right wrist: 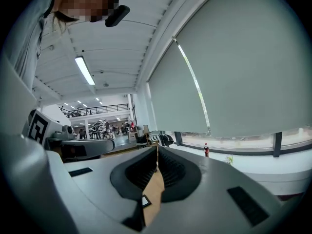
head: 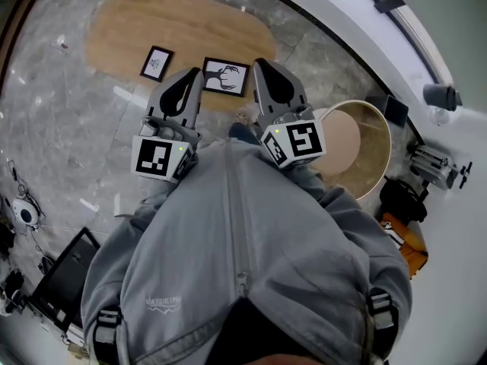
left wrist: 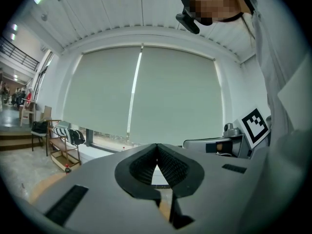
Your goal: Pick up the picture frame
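Lying flat on an oval wooden panel [head: 190,29] of the floor, two frames are recorded.

Item one: larger picture frame [head: 226,76], black-edged, with an antlered silhouette on white. Its long axis is set across the head view, slightly tilted. It is placed ahead of and below both tools, between their tips.

Item two: smaller frame [head: 156,63], upright format, skewed, set further left.

Left hand-held gripper [head: 195,74]: jaws pressed together, nothing held.

Right hand-held gripper [head: 262,65]: jaws likewise together, nothing held.

Nearness: the larger picture frame is judged about equally reachable by either tool, the smaller frame nearer the left. A forward, downward reach is judged to be needed.

Writing: none legible. The marker cubes [head: 161,158] bear only black-and-white squares, and the jacket logo [head: 163,303] is too small to be read.
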`<state>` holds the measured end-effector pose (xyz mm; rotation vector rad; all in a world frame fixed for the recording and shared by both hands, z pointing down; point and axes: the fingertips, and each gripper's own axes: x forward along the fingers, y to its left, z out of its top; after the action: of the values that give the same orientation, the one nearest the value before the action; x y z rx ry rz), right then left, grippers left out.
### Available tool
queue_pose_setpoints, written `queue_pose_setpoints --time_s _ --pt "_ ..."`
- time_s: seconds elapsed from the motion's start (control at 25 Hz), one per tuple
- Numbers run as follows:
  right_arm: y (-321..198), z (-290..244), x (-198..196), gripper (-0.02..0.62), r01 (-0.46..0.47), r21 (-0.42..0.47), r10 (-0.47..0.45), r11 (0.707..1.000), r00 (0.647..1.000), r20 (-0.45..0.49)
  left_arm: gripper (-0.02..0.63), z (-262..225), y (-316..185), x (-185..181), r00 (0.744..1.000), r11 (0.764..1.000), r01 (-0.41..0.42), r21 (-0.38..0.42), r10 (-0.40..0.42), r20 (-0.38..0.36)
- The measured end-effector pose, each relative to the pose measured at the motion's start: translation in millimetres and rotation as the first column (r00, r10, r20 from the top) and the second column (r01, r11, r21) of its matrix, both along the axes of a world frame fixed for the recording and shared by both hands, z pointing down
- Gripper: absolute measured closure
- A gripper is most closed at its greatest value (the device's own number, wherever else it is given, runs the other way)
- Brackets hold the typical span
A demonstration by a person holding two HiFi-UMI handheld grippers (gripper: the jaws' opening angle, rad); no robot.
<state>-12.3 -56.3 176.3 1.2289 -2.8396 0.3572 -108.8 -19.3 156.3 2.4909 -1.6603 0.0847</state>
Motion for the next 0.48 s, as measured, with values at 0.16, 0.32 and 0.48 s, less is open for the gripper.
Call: queue_pose_setpoints --time_s 0.16,0.32,0.48 --pt "-25.3 8.4 10.1 0.561 0.049 -0.010 -0.049 0.999 0.999 -0.005 0.588 9.0 -24.0 14.0 0.999 0.999 0.039 -0.016 -0.039 -0.004" --pt "-40.8 18.3 17.8 0.561 0.074 -0.022 -0.074 0.997 0.997 0.003 0.588 12.7 -37.4 22.3 0.998 0.997 0.067 -0.029 -0.066 0.013" --pt "-51.2 25.7 21.5 0.561 0.082 -0.051 -0.081 0.995 0.997 0.019 0.588 15.0 -45.0 23.6 0.996 0.995 0.080 -0.057 -0.078 0.035"
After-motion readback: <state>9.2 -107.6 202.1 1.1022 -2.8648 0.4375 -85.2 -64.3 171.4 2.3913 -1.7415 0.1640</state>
